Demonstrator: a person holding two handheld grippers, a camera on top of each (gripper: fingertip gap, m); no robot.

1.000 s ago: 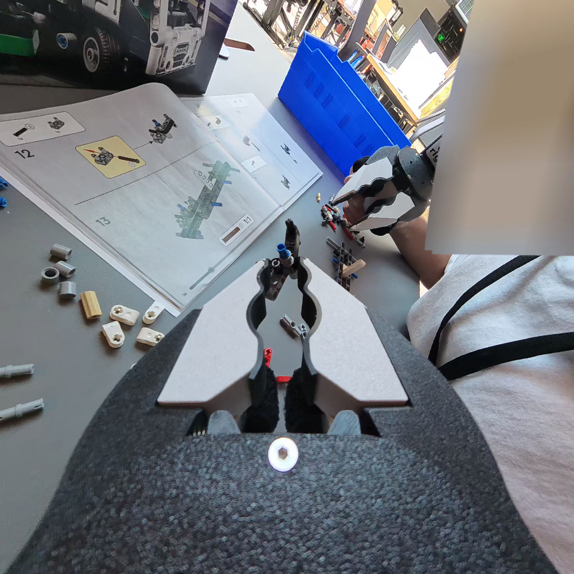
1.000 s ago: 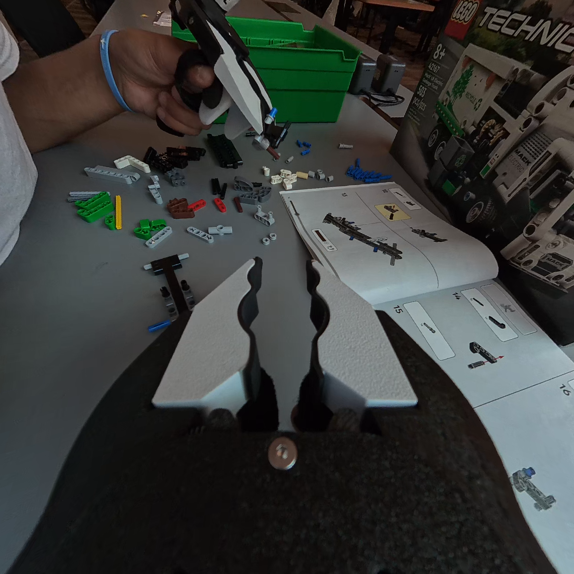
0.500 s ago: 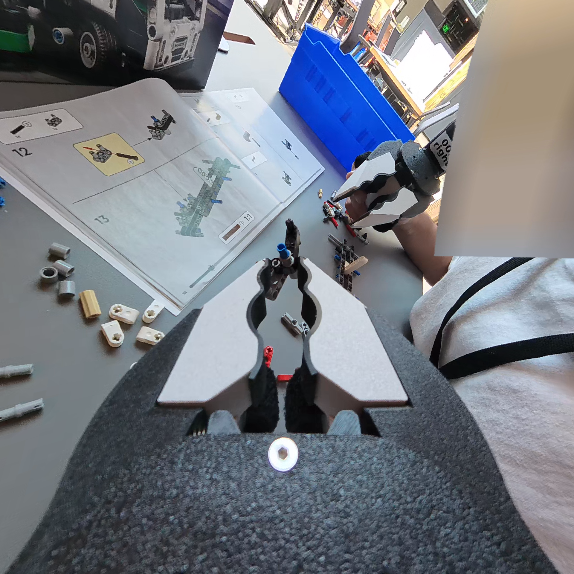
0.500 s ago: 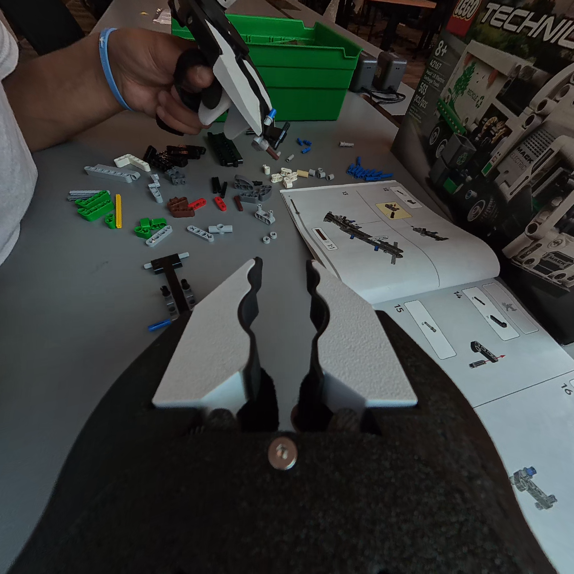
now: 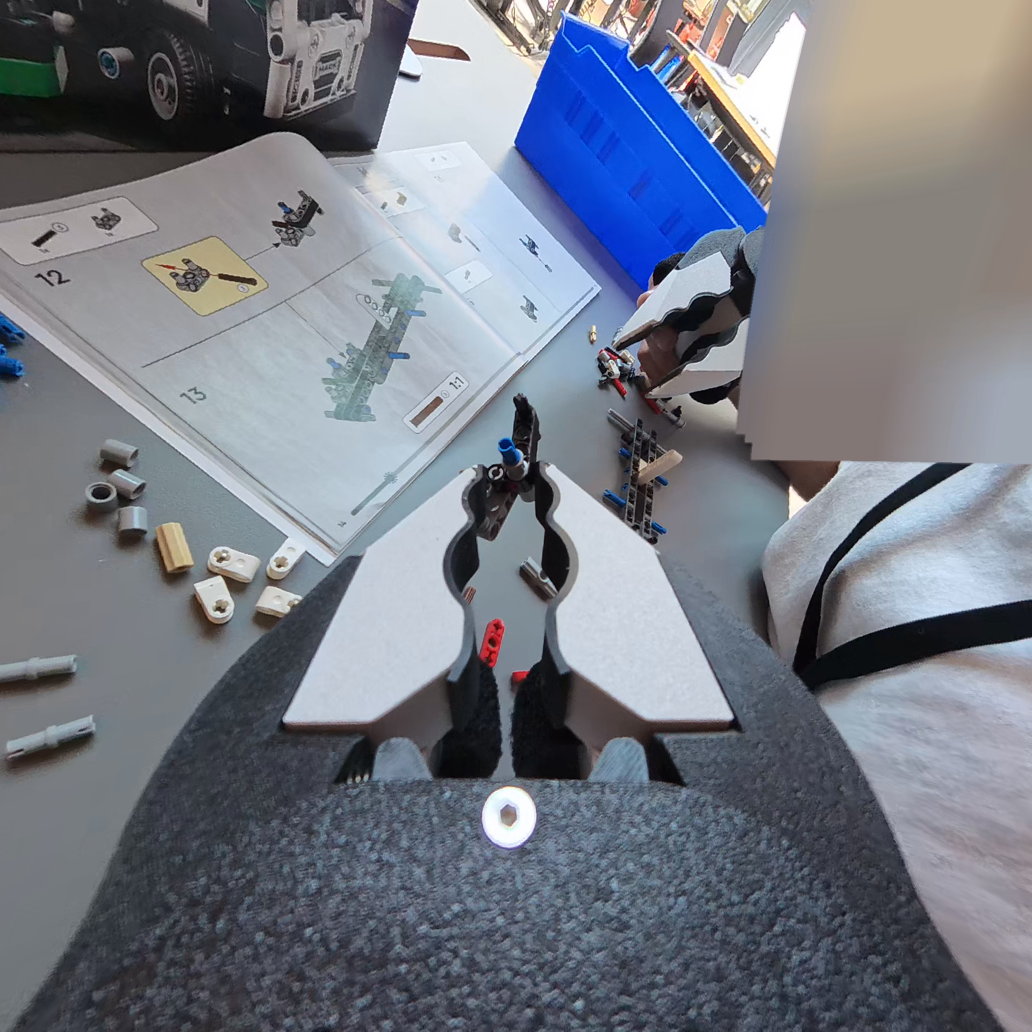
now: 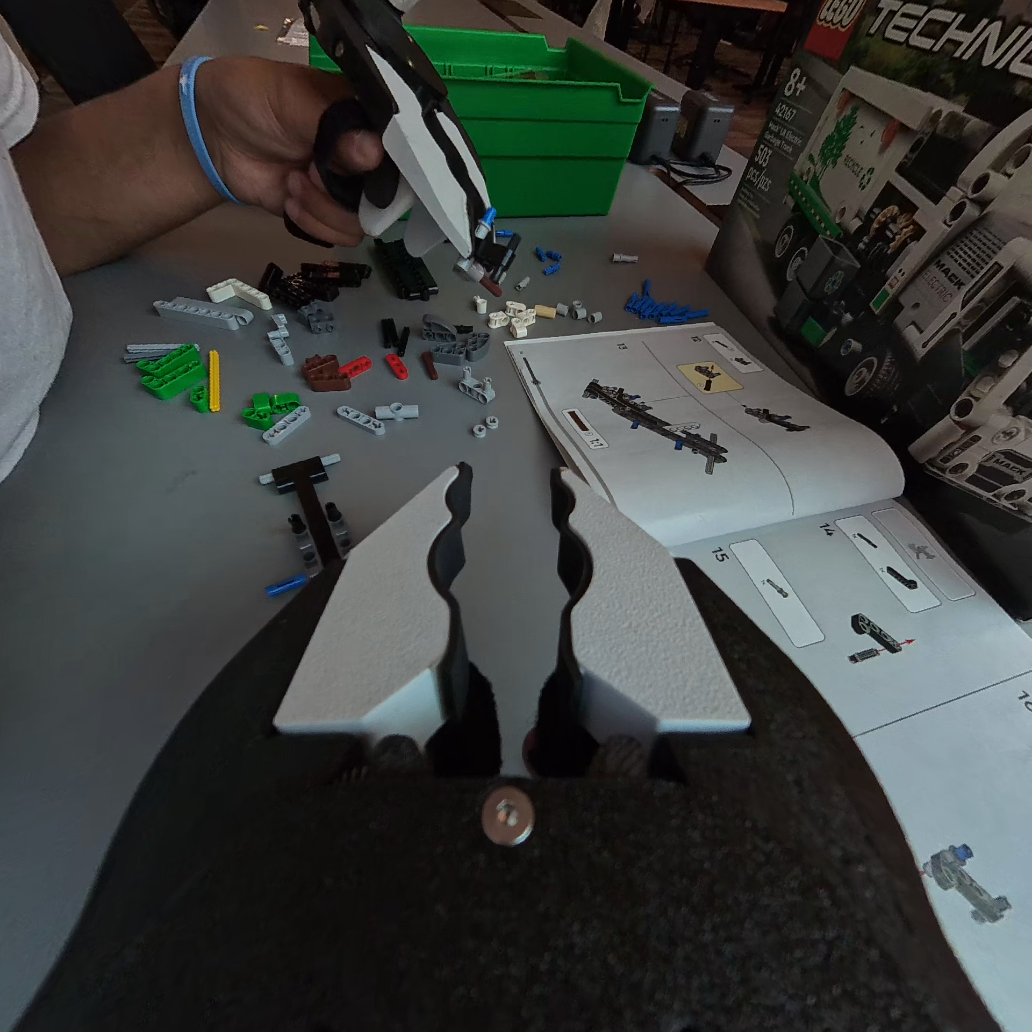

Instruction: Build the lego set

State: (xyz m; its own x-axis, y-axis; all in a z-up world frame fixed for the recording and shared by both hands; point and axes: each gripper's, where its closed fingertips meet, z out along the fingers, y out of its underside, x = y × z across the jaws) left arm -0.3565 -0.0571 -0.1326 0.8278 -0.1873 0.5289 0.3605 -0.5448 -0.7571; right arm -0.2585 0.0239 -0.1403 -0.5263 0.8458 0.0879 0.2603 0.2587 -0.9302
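The sub-assembly (image 5: 511,474) looks light, rigid and knobbly, likely to pop apart if twisted; best taken by its dark beam, not the blue pin. The left hand-held gripper (image 5: 509,474) pinches it narrowly at the tips, above the surface (image 5: 67,586). The right hand-held gripper (image 6: 509,474) stands half open, empty.

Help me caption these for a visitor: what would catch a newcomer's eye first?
Probably the left gripper, shut on a small dark assembly with a blue pin, held above the table. Next, the open instruction booklet beside the scattered colourful pieces, with the green bin behind.
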